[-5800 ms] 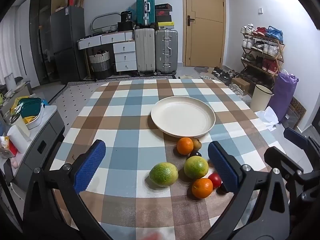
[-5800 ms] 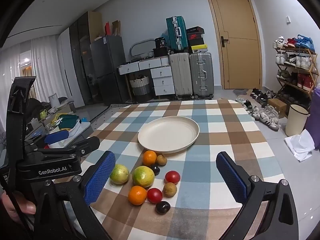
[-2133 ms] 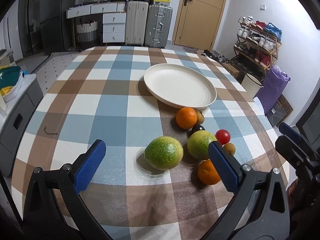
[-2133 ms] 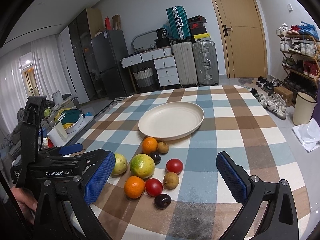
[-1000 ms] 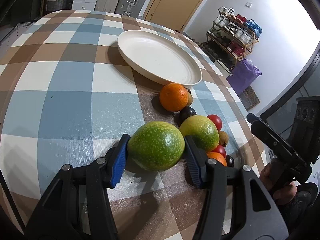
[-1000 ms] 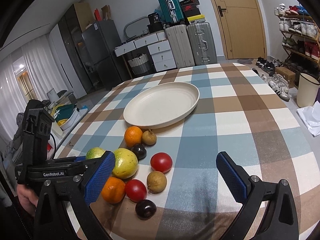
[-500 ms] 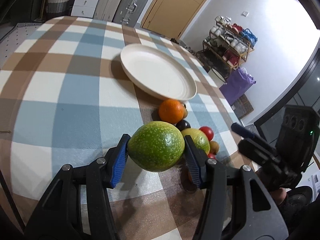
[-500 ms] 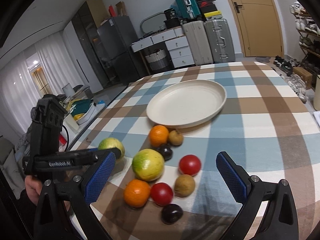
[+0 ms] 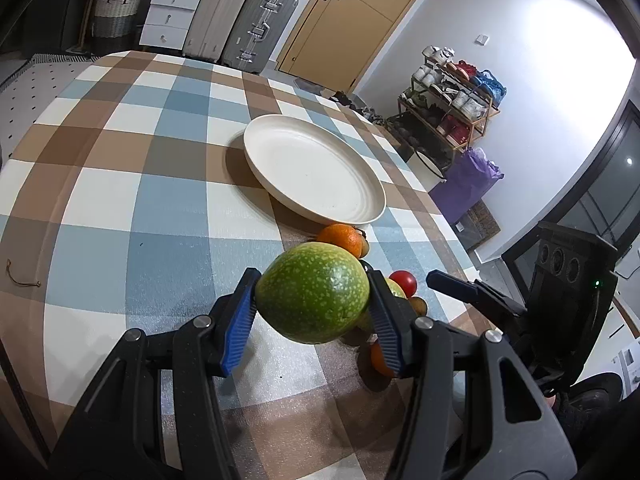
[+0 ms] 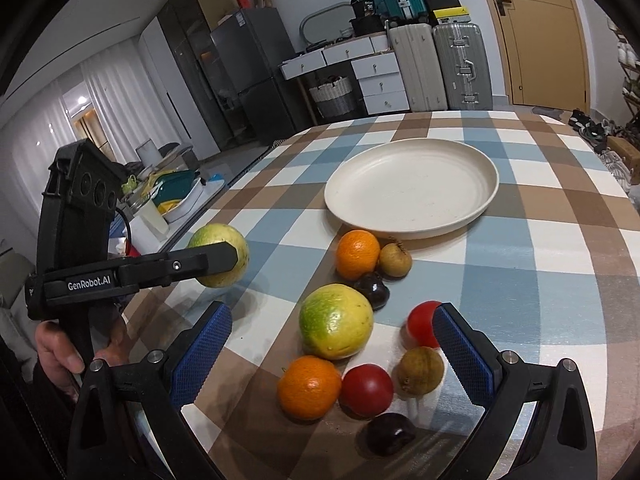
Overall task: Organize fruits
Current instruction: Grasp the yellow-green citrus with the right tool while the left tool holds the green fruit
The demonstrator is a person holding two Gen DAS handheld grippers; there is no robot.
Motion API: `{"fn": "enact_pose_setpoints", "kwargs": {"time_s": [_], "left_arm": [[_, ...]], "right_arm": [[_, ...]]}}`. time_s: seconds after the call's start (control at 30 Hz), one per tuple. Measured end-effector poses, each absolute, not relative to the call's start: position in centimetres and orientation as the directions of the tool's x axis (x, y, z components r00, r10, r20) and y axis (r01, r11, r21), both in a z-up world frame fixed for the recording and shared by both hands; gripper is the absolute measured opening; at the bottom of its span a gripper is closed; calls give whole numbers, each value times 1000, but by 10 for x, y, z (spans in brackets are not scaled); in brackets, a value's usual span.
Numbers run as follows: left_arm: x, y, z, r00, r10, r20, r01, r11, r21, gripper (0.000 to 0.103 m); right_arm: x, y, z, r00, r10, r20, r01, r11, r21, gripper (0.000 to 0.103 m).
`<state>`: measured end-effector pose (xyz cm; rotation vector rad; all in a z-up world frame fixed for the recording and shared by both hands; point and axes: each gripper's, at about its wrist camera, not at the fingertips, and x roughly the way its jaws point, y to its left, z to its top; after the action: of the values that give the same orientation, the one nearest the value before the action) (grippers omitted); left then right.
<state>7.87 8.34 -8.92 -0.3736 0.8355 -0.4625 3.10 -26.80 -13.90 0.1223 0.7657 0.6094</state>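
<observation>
Here the left claw [image 9: 313, 308], angled downward, pinches the green fruit [image 9: 313, 292]; right claw [image 10: 332, 344] spread.

"GenRobot.AI" on left tongs [image 10: 218, 258]

Left wrist view: speckled green round fruit [image 9: 313, 291] hides most of the fruit cluster; yellow-green fruit [image 9: 394, 289] shows only a sliver, lower orange [image 9: 375, 360] an edge. Right wrist view: dark plum [image 10: 390, 433] partly shadowed.

Both wrist cams low over table [image 9: 168, 216], facing cream plate [image 10: 412, 200] (shared), opposite sides.
</observation>
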Motion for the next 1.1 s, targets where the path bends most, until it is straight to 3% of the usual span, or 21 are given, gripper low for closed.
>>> {"fn": "enact_pose_setpoints", "kwargs": {"time_s": [0.6, 0.8, 0.9, 1.1], "left_arm": [[77, 89, -102, 569, -540, -620, 233, 829, -509, 51], [77, 88, -103, 567, -542, -620, 231, 827, -512, 51], [79, 89, -104, 564, -544, -621, 230, 826, -515, 51], [80, 88, -104, 562, -546, -621, 235, 826, -513, 51]], "right_arm": [[40, -239, -146, 521, 532, -667, -504, 823, 263, 86], [44, -235, -154, 501, 492, -712, -485, 841, 240, 70], [47, -237, -157, 498, 484, -720, -478, 845, 239, 48], [48, -240, -158, 490, 506, -710, -478, 837, 267, 48]]}}
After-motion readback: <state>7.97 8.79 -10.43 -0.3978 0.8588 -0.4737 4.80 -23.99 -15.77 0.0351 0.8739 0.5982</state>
